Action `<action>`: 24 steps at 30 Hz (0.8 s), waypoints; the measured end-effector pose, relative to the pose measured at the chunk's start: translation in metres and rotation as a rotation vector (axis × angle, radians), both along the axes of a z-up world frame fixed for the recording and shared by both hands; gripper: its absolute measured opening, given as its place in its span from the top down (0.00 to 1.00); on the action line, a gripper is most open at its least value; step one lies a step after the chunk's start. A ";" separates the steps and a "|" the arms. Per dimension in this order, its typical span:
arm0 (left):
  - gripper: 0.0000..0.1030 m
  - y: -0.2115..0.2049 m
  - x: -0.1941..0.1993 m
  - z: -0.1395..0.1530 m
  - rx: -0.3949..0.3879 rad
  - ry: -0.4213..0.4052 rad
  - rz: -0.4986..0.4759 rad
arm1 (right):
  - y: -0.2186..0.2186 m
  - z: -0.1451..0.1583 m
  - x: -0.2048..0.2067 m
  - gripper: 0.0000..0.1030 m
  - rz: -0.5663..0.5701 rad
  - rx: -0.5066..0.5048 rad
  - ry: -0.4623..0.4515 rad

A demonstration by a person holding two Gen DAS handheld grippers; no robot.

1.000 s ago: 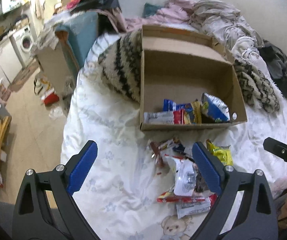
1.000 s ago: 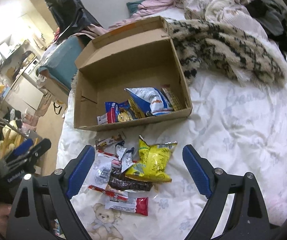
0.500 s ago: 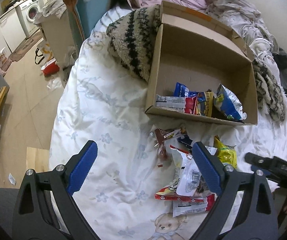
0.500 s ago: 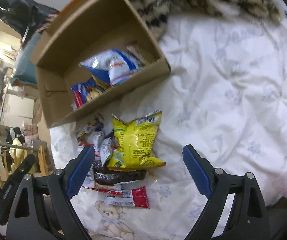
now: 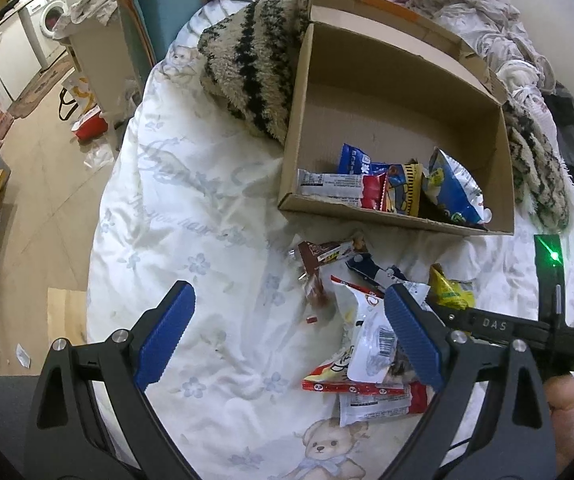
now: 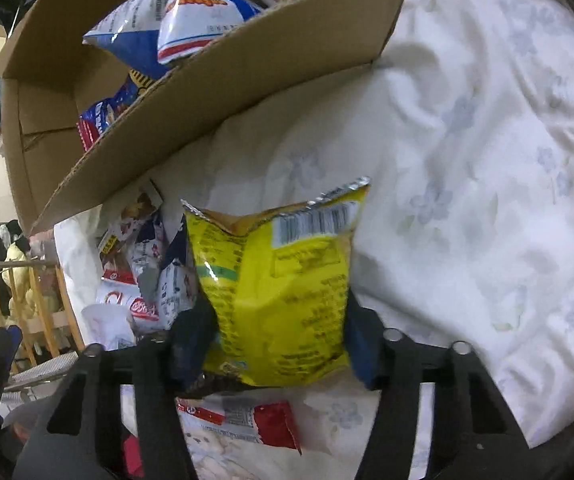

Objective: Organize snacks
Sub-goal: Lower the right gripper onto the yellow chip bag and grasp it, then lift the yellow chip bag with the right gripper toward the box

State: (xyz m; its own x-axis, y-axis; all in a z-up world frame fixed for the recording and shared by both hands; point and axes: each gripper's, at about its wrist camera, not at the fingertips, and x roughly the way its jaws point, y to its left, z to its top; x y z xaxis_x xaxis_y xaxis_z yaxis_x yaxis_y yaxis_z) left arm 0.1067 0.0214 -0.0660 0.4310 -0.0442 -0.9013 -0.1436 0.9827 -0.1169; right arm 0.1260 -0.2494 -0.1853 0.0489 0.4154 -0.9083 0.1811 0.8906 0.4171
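My right gripper [image 6: 275, 336] is low over the bed and its jaws are closing. A yellow snack bag [image 6: 279, 280] sits between the blue pads and both press on its lower sides. The bag lies just in front of the open cardboard box [image 6: 207, 92], which holds a blue-and-white bag [image 6: 175, 16] and other packets. In the left wrist view my left gripper [image 5: 287, 300] hangs open over bare sheet, its right finger above the loose snack pile [image 5: 367, 340]. The same yellow bag [image 5: 451, 292] shows beside the right gripper's black frame [image 5: 495, 326]. The box [image 5: 387, 220] lies beyond.
A striped fuzzy blanket [image 5: 255, 64] lies against the box's left side and crumpled clothes [image 5: 467, 0] behind it. The bed's edge drops to the floor at left, with a washing machine [image 5: 53, 16] far off. A hand [image 5: 567, 412] grips the right tool.
The right gripper has come down close over the yellow bag and its jaws have narrowed onto it. The left gripper sank a little and tilted down; its jaws stayed wide.
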 end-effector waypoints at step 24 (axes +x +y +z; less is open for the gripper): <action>0.09 0.002 -0.002 -0.014 0.057 0.035 -0.004 | -0.049 0.125 -0.058 0.57 0.000 0.044 -0.380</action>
State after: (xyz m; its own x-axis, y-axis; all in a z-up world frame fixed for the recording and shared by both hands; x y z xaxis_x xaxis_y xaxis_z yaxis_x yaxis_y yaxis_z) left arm 0.1047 0.0239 -0.0797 0.3989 0.0055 -0.9170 -0.1425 0.9882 -0.0561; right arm 0.0685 -0.2980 -0.0601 0.3788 0.4539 -0.8065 0.0061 0.8702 0.4927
